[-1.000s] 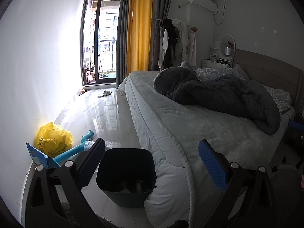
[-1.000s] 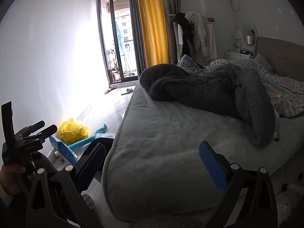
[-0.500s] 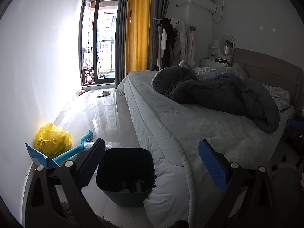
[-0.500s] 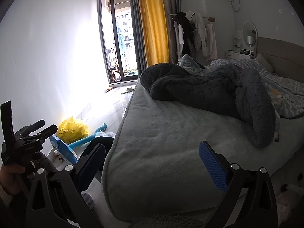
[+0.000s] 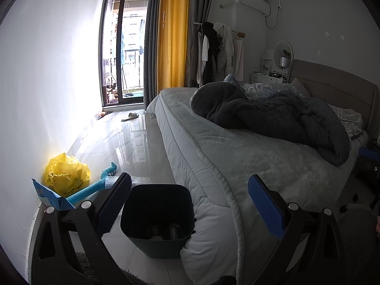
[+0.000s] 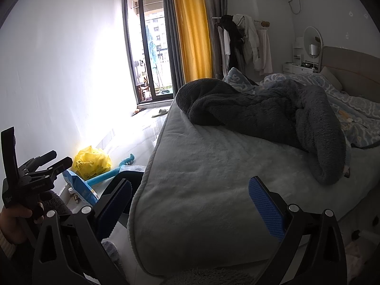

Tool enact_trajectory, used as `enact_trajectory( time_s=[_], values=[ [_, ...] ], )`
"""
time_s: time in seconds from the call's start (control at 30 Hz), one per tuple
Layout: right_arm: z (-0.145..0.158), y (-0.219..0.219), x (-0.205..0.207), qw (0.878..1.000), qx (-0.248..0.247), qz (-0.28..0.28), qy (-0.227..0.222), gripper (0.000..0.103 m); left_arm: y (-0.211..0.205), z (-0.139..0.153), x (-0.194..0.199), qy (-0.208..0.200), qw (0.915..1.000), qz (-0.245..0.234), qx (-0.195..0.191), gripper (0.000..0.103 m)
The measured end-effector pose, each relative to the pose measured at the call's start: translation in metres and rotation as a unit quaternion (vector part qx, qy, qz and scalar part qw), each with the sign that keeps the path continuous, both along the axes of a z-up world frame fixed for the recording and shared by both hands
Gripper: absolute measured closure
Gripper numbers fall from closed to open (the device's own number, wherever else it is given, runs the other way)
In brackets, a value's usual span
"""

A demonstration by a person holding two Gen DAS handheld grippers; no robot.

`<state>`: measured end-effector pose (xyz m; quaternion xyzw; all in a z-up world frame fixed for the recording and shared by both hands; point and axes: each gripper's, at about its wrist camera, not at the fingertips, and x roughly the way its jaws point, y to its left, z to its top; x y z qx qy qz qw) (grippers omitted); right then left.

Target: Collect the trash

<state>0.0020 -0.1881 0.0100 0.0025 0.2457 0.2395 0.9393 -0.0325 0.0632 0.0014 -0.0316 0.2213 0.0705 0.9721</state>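
The left gripper [image 5: 190,204] is hovering low over the floor [image 5: 123,142], its fingers spread wide and holding nothing, and it is pointing at the dark bin [image 5: 156,216]. The bin is standing on the floor, touching the corner of the bed [image 5: 237,166]; some dark things are lying inside it. The right gripper [image 6: 190,204] is hovering higher, above the bed corner, also spread and holding nothing. In the right view the left hand [image 6: 14,223] is gripping the handle of its tool.

The trash is lying by the wall [image 5: 47,71], left of the bin: a yellow bag [image 5: 67,173], a blue packet [image 5: 49,196] and a blue tube [image 5: 95,187], close together. Behind them the floor is running open between wall and bed up to the glass door [image 5: 125,59].
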Motion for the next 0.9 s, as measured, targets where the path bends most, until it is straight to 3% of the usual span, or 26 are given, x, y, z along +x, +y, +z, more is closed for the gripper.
enact_trajectory(
  time_s=[0.9],
  values=[
    [0.0004, 0.0004, 0.0, 1.0, 0.0, 0.0, 0.0, 0.003, 0.0016, -0.0006, -0.0008, 0.001, 1.0, 0.001, -0.001, 0.003]
  ],
)
